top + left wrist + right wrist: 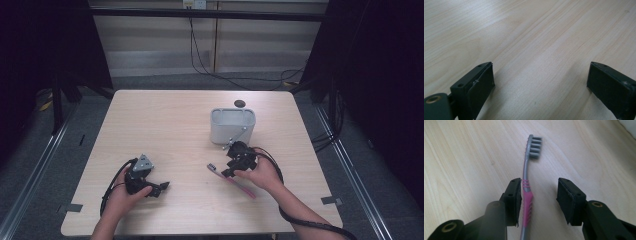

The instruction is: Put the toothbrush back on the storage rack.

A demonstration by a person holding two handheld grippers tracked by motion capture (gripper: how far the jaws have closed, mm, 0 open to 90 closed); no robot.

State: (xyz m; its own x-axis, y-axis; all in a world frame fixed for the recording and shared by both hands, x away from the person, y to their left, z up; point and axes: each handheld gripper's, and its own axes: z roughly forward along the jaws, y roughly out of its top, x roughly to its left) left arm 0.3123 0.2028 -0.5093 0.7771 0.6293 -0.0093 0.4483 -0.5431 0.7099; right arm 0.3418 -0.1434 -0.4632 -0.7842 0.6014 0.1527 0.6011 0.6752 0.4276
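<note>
1. the left gripper (159,188) is matte black, with a grey three-cornered plate on top and a black cable looping off its back.
2. the right gripper (539,201) is black too, with ribbed jaw pads, small screw holes and brass-ringed pivots.
3. its thick black cable trails along the bare forearm.

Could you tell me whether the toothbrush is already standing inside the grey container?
No, the toothbrush lies flat on the table between the open jaws of the right hand-held gripper, apart from the grey container.
</note>
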